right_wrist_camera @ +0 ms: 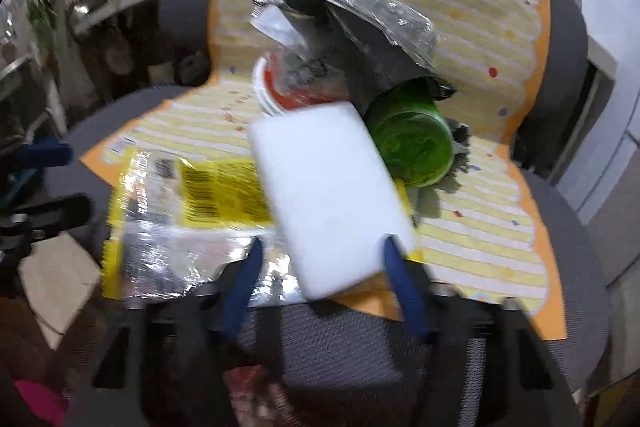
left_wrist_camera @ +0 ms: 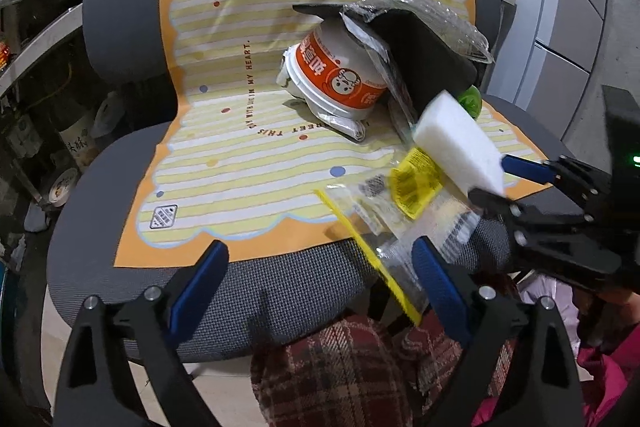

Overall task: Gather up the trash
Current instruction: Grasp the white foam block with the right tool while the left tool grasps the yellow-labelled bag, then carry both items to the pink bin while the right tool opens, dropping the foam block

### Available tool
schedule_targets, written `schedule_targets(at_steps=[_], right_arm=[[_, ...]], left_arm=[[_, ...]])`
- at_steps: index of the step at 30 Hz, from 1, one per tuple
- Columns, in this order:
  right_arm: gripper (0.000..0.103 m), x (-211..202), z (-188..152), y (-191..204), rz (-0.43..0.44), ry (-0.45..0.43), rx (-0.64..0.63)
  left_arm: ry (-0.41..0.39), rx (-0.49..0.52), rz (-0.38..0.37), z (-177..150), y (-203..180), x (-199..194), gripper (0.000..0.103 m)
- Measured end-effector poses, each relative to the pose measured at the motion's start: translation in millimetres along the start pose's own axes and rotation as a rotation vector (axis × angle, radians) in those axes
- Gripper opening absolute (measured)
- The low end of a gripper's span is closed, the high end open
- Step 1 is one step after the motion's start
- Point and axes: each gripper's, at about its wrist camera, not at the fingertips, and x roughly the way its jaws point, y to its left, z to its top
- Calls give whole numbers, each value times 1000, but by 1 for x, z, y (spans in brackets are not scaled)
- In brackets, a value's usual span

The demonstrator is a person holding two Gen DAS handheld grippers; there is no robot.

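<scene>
Hovering right claw, white foam block (blurred), left claw spread

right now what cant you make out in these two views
- Green object: black sheet covers most of it in the left wrist view; blurred in the right.
- White block: motion blur hides whether the right gripper clamps it.
- Yellow bag print: too small and blurred.
</scene>
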Motion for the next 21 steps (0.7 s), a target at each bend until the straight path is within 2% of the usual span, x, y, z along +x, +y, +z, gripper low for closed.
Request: schedule_targets(at_steps=[1, 2, 7, 12, 17, 21], right_arm=[[41, 0, 0, -1, -2, -3, 13], [32, -3, 0, -7, 16, -7, 45], [23, -13, -2, -22, 1, -23, 100], [22, -18, -6, -34, 23, -17, 136], [20, -41, -8, -44, 24, -58, 164], [20, -63, -18, -60, 8, -83, 216]], left_arm=[[-1, 1, -12, 0, 0, 1, 88], [-4, 2, -22, 0, 0, 2, 87], [-17, 7, -91, 5, -7, 12, 86], [-25, 57, -129, 12, -29, 27, 86], [-33, 140, -132, 24, -49, 42, 86], [21, 207, -135, 27, -60, 67, 86]])
